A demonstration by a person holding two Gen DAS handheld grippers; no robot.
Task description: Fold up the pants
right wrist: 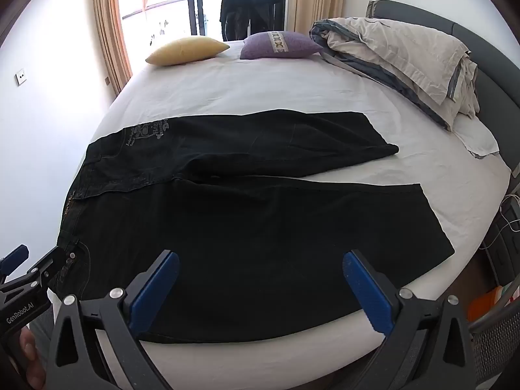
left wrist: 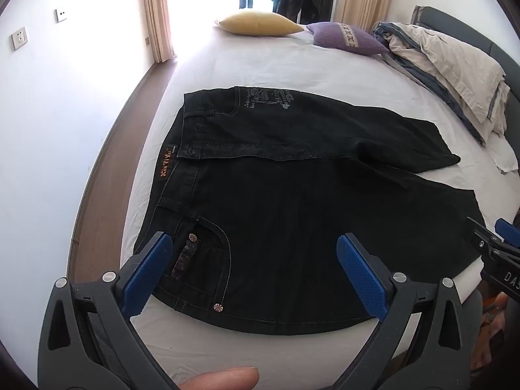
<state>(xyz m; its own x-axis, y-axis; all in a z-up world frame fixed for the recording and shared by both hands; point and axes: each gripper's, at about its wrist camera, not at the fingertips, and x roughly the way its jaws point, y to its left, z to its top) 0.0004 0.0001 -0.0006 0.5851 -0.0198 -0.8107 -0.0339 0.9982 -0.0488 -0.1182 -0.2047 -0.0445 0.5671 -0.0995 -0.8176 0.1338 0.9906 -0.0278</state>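
Both black two-finger grippers with blue pads, left gripper (left wrist: 248, 260) and right gripper (right wrist: 260, 276), hang spread wide, gripping nothing. The single pair of black denim pants (left wrist: 292, 201) lies flat on the white-sheeted bed (left wrist: 260, 65), legs toward three o'clock: unfolded, every fold remains. At twelve o'clock: two cushions, one rumpled duvet.

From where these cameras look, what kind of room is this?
A bedroom, most likely in a home. A wide bed with a white sheet fills the view, with two cushions and a bundled duvet by a grey headboard. Black pants lie spread on it.
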